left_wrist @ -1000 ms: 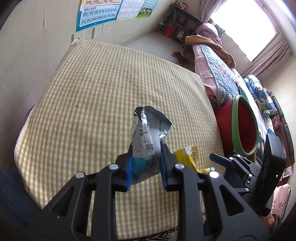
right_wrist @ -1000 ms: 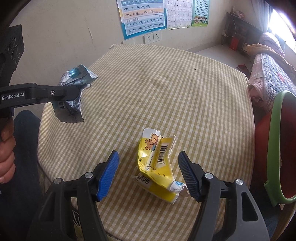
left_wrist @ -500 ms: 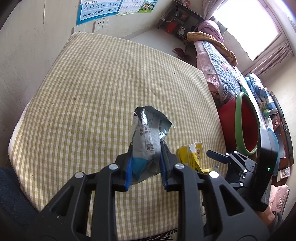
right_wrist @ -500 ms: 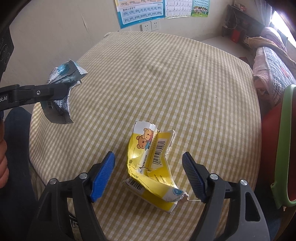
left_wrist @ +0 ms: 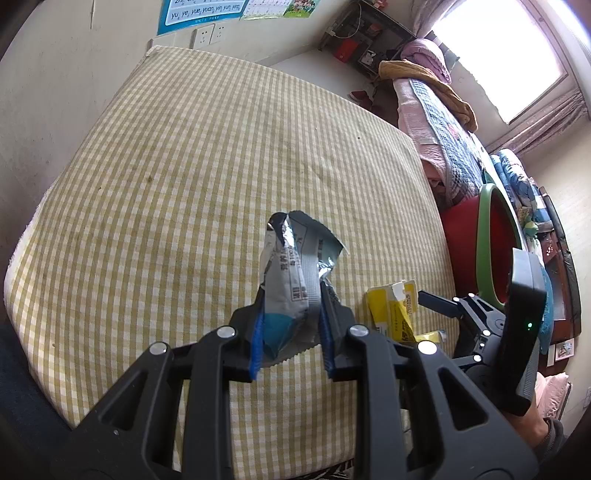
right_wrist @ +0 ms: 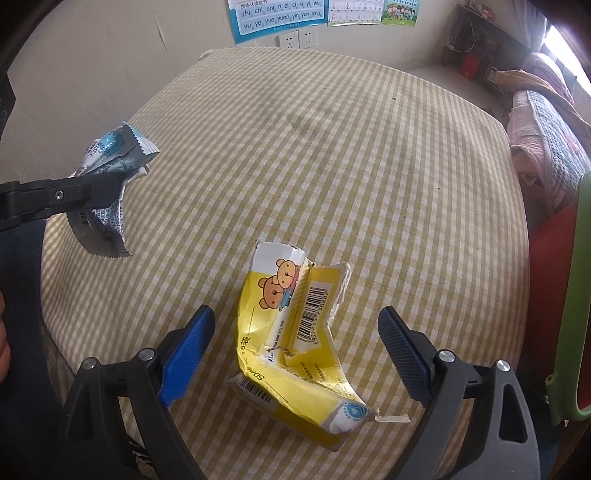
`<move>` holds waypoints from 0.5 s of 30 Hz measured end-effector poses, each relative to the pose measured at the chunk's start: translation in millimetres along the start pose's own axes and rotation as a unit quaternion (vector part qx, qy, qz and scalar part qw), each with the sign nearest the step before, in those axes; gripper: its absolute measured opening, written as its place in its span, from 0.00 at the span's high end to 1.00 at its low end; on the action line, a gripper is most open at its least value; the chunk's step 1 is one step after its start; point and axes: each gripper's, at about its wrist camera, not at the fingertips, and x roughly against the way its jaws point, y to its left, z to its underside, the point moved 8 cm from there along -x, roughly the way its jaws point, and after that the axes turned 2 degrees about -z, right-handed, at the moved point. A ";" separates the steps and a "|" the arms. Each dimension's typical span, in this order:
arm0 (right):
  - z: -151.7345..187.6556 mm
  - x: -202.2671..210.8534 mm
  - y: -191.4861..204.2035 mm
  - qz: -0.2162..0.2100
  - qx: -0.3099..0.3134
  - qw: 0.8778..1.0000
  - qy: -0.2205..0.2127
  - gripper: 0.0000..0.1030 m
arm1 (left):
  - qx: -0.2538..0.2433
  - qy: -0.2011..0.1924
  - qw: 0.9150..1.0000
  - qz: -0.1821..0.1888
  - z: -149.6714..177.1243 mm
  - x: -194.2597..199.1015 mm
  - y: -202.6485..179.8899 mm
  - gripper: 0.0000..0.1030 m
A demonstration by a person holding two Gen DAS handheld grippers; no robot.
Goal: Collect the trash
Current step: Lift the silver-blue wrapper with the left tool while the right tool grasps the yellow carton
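Two black grippers with blue pads over a table with a yellow and white checked cloth (right_wrist: 332,155). Left gripper (left_wrist: 291,332) squeezed tight on a crinkly silver and blue snack wrapper (left_wrist: 291,273), pads pressing both sides, wrapper sticking up from the jaws and lifted off the cloth. Same wrapper seen from the side in the right view (right_wrist: 107,192), up in the air over the near left edge of the table. Right gripper (right_wrist: 295,354) just above a torn, squashed yellow paper box with a little bear picture and a barcode (right_wrist: 295,332). Jaws wide apart, just been opening more, one pad on each side of the box, not touching it. Box lying flat on the cloth near the front edge, a small white scrap (right_wrist: 392,418) just beside its lower corner, maybe a torn flap, hard to tell. Red bin with a green rim (left_wrist: 487,236) standing off the right side of the table, beside a bed with a pink and blue quilt (left_wrist: 439,125). Blue letter poster (right_wrist: 277,13) and white wall sockets (right_wrist: 297,37) on the wall behind.
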 end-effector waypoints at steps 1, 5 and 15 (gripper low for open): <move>-0.9 -1.4 1.0 0.000 0.001 1.000 0.001 0.16 | 0.001 0.001 1.000 0.000 0.3 -1.0 1.1 0.77; -3.8 -7.5 -0.1 0.001 -0.006 1.000 -0.001 0.16 | 0.004 0.004 1.000 0.001 0.3 -4.7 4.3 0.77; -2.2 -18.7 5.2 0.002 -0.002 1.000 0.013 0.40 | -0.004 0.007 1.000 -0.005 2.3 -10.0 2.5 0.77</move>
